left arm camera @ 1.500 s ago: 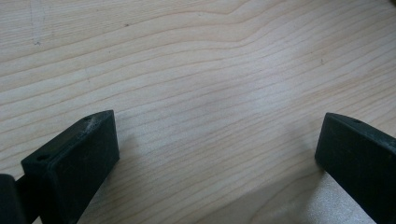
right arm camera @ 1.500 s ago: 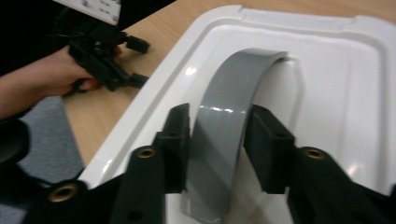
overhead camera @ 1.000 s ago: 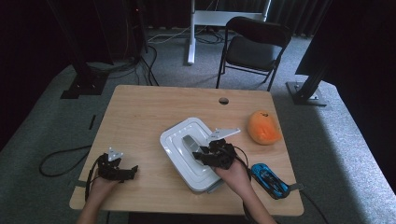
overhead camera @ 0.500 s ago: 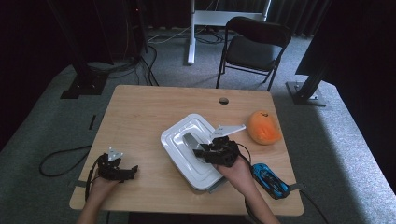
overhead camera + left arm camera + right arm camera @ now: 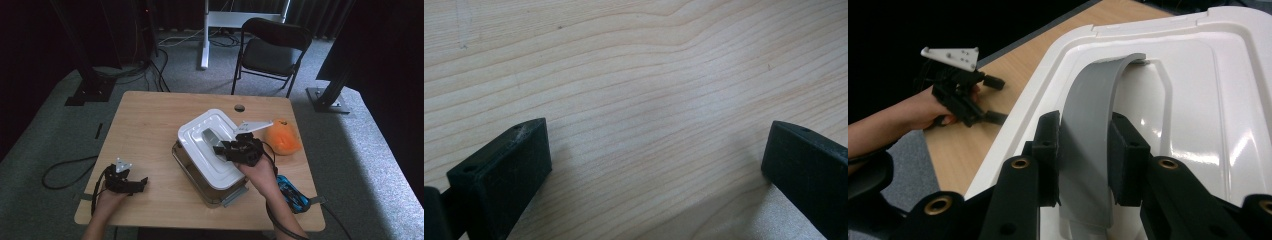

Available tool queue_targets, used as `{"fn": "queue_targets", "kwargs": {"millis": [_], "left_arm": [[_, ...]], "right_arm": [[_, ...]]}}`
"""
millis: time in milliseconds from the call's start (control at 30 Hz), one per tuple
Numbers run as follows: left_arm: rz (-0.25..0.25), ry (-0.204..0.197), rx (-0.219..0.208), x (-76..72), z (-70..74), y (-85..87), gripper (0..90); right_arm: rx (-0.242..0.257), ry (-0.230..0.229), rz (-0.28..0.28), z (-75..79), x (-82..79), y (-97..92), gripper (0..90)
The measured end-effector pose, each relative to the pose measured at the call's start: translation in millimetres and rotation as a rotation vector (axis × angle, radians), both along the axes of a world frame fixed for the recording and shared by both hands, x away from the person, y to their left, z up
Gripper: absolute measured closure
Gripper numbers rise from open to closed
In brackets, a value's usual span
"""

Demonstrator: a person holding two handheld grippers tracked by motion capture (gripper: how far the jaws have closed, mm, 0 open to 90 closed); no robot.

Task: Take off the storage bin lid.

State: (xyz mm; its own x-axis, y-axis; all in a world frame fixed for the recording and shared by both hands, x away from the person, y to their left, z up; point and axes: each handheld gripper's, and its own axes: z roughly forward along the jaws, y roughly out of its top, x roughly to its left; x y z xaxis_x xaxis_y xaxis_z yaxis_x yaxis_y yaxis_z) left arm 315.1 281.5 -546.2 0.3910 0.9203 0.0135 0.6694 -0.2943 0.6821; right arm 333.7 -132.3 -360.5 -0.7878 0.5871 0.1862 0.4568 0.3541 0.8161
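White plastic forms the lid (image 5: 212, 145), which sits on a clear box (image 5: 210, 187) at the middle of the wooden table (image 5: 150, 125). In the high view the lid's near-right part appears raised off the box rim. A grey handle (image 5: 1093, 150) arches across the lid's top. The right gripper (image 5: 1084, 155) is clamped on this handle, one pad pressing on each side of the grey strip. The left gripper (image 5: 656, 165) rests at the near-left corner of the table, well apart from the box; its jaws stand wide apart over bare wood, with nothing between them. An orange object (image 5: 282, 137) lies just right of the lid. A blue object (image 5: 290, 192) lies near the table's near-right edge.
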Motion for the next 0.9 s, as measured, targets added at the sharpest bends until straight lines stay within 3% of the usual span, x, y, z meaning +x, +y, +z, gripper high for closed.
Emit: {"fn": "queue_targets", "kwargs": {"millis": [300,633,900], "left_arm": [[0.000,0.000,0.000,0.0,0.0,0.0,0.1],[0.000,-0.002,0.000,0.0,-0.1,0.0,0.1],[-0.001,0.000,0.001,0.0,0.0,0.1,0.1]], "right_arm": [[0.017,-0.003,-0.051,10.6,24.5,-9.9,69.3],[0.035,0.026,-0.120,7.6,56.6,-23.3,69.4],[0.058,0.020,-0.163,3.6,82.6,-34.8,69.4]]}}
